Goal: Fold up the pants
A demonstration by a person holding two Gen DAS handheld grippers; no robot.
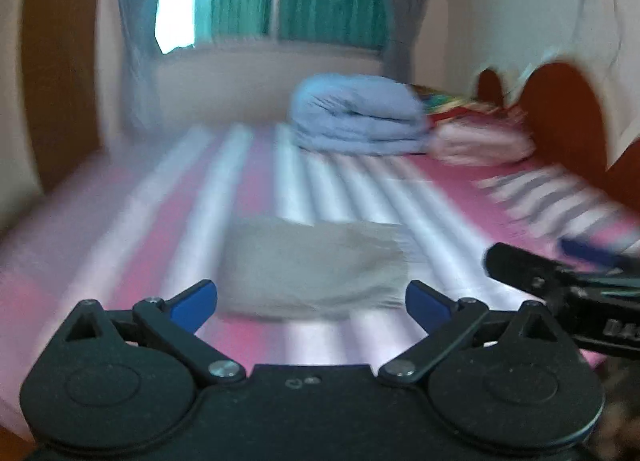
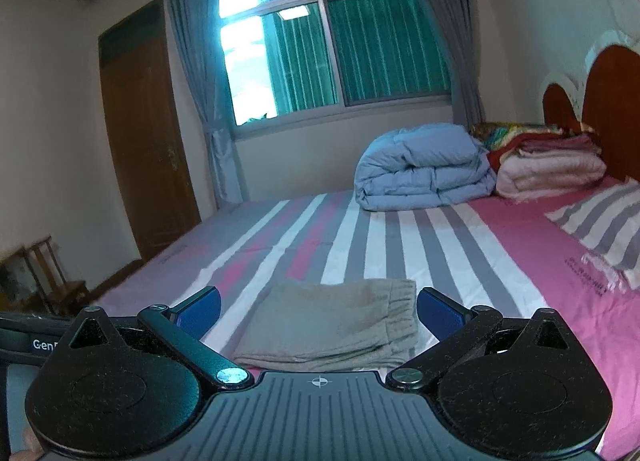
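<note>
My left gripper (image 1: 311,305) is black, with blue fingers (image 1: 194,303) on thin black bars. Behind the fingers sit two round black discs and shiny silver screws. My right gripper (image 2: 319,311) looks the same, with ridges and a small white cross mark behind its blue fingers (image 2: 440,313).

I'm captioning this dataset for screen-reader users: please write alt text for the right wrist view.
Folded beige pants lie on a striped bed, just beyond the open, empty right gripper. Behind them, a rolled blue duvet sits beneath a curtained window.
</note>
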